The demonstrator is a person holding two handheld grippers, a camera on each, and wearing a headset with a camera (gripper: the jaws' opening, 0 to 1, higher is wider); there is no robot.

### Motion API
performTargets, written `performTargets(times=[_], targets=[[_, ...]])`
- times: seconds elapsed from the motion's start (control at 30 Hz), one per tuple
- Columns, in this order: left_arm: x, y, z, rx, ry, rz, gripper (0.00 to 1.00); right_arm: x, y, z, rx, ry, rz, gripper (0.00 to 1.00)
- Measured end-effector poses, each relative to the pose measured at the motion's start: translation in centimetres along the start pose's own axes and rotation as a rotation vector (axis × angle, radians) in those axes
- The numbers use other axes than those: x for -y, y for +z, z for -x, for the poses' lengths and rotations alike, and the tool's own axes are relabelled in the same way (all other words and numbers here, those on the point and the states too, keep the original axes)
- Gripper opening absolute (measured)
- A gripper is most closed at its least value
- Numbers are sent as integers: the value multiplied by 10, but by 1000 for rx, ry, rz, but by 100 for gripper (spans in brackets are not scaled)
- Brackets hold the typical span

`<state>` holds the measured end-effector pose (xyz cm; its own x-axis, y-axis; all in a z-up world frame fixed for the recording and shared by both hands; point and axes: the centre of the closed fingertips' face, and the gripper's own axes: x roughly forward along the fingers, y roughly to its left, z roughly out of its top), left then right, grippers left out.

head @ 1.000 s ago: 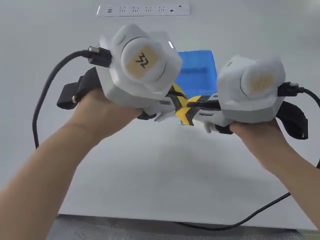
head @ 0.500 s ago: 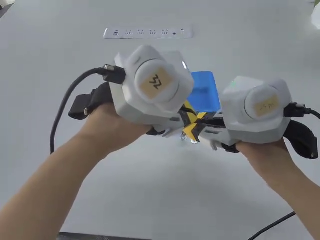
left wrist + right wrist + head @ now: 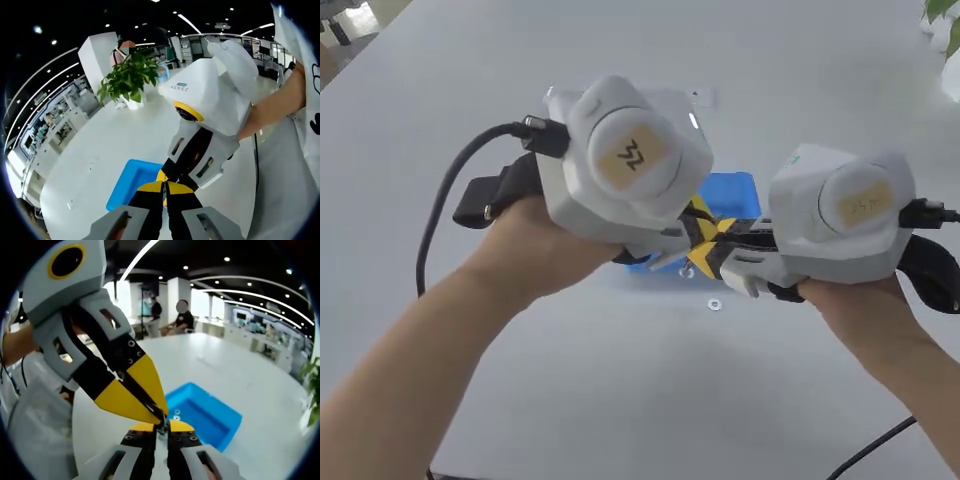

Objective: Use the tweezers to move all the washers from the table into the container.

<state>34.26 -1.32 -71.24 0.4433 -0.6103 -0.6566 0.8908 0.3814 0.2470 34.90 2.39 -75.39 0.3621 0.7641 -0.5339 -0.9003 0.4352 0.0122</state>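
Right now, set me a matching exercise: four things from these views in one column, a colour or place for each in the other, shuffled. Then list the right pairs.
Column one
1. container
2. washer
3. potted plant
4. cable

Column two
a. black
b. small ring lying loose, outside the container
c. blue
d. green leaves, white pot

Pairs: 1-c, 2-b, 3-d, 4-a.

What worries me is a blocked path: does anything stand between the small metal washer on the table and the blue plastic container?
Nothing visible does: the small metal washer lies on bare table near the blue plastic container. The left gripper and right gripper hover above that stretch.
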Motion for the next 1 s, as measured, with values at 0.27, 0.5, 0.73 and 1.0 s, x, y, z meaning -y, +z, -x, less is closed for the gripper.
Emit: performTargets(times=[0.27,0.5,0.73,1.0], targets=[[-13,11,9,20,38,-28,0,6,17,2,22,-22,37,4],[-23,15,12,30,57,-38,0,12,28,1,37,-38,60,4],[-34,18,9,23,72,-67,0,24,35,-3,49,-61,64,4],[-40,14,4,27,98,-62,0,31,33,-9,51,-86,63,4]])
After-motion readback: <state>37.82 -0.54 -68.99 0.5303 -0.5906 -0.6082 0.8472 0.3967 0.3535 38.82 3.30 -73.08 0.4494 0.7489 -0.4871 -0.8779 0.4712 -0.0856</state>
